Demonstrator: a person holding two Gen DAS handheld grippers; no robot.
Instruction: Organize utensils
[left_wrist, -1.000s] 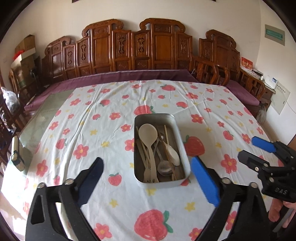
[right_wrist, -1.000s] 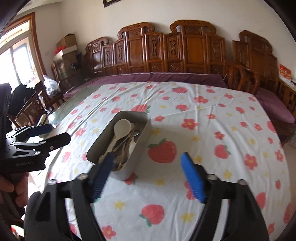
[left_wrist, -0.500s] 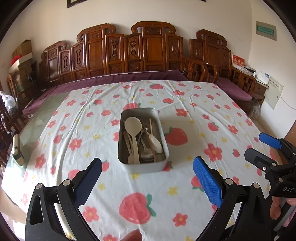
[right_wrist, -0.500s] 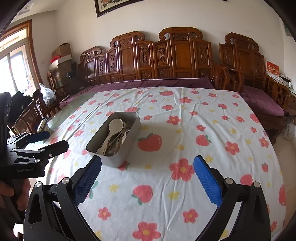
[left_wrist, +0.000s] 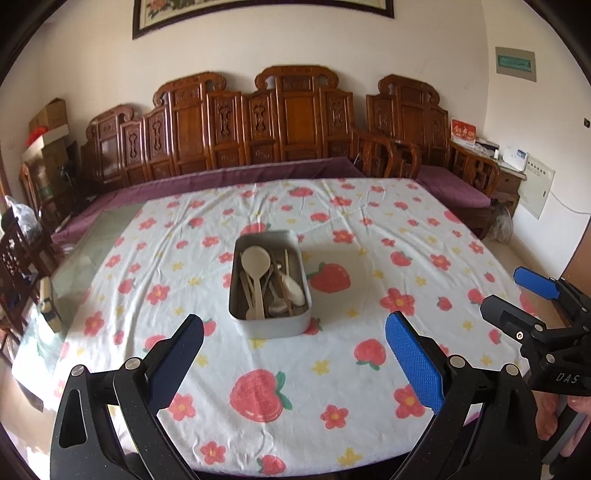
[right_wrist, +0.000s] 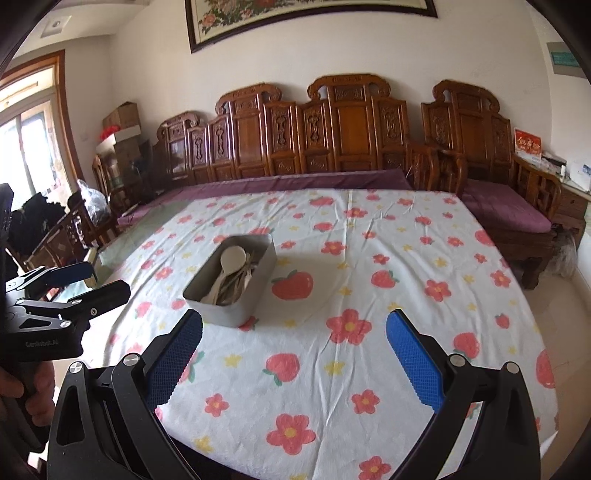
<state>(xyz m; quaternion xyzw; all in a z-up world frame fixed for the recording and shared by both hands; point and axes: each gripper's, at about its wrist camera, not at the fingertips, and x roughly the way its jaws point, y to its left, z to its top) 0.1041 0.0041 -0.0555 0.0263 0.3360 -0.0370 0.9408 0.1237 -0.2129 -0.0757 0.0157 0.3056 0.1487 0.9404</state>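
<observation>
tin (left_wrist: 270, 284) mid-worktop (left_wrist: 406, 206), spoons (left_wrist: 255, 266) and chopsticks heaped inside | left gripper (left_wrist: 293, 350) and right gripper (right_wrist: 293, 354) near of tin — both spread wide, empty | risk: tangled handles could drag neighbours out, or the light tin slide on cloth | text: "DAS" on right gripper body

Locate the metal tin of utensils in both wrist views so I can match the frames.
Left wrist view: the metal tin sits at centre, long side running away from the camera, above the gap of the left claw.
Right wrist view: left of centre, turned diagonally, just above the right claw's left finger.
Shared landmark: the large printed strawberry on the tablecloth, just right of the tin.
</observation>
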